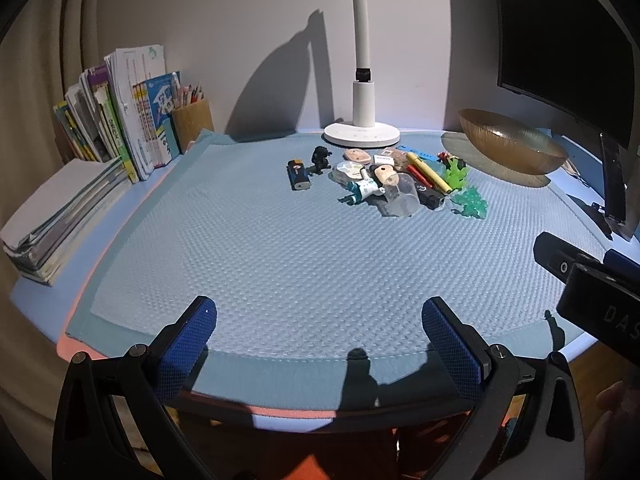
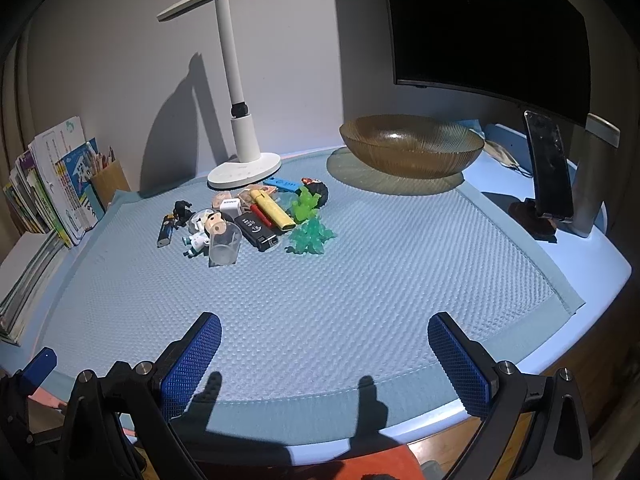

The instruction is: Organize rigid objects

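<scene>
1. Left gripper (image 1: 320, 350): blue-padded fingers spread wide apart, empty, hovering over the near edge of the blue textured mat (image 1: 304, 256).
2. Right gripper (image 2: 324, 360): likewise spread wide, gripping nothing, above the mat's near hem.
3. Small rigid objects heaped at the mat's far side, just in front of the white desk lamp (image 2: 244, 160): clear plastic cup (image 2: 224, 246) on its side, black lighter (image 2: 256, 232), yellow highlighter (image 2: 274, 212), green spiky toy (image 2: 312, 236), small figurines.
4. Amber ribbed glass bowl (image 2: 412, 146) right of the heap, empty.
</scene>
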A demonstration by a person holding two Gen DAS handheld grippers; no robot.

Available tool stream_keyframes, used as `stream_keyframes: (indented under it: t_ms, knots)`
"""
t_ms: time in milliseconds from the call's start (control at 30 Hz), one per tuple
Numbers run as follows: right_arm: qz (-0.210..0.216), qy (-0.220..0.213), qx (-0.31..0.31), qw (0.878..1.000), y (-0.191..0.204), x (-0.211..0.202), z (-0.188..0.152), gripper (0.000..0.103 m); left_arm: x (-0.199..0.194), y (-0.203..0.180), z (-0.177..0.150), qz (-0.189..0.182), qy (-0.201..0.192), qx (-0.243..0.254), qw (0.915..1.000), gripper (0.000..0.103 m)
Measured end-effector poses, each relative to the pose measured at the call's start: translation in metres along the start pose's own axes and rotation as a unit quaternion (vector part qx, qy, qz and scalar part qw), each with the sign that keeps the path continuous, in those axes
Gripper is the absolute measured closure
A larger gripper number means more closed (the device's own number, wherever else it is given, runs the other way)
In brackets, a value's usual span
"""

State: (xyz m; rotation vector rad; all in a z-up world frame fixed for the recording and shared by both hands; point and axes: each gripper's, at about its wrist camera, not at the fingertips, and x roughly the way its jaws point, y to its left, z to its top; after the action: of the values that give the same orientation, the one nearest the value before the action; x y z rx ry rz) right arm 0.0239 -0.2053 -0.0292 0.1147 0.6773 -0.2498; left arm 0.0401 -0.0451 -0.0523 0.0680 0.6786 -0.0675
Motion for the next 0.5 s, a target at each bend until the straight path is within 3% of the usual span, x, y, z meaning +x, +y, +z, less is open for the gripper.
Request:
stream_keyframes:
  t_ms: [133, 300, 433, 500]
  knots:
    - [0.004, 0.000, -0.006, 1.000, 0.003, 0.006, 0.001, 0.000, 0.013, 0.016, 0.010, -0.001, 0.012, -0.014, 0.9998, 0.001]
    - [0.012, -0.009, -0.038, 0.999, 0.012, 0.019, 0.014, 0.000, 0.042, 0.056, 0.044, 0.001, 0.024, -0.031, 0.9993, 0.001]
    - [0.016, 0.004, -0.046, 0.999, 0.011, 0.041, 0.034, 0.000, 0.085, 0.078, 0.084, -0.009, 0.040, -0.007, 0.9991, 0.001]
    - [0.019, 0.021, -0.047, 0.998, 0.007, 0.057, 0.044, 0.000, 0.109, 0.082, 0.098, -0.020, 0.067, 0.002, 0.9975, 0.001]
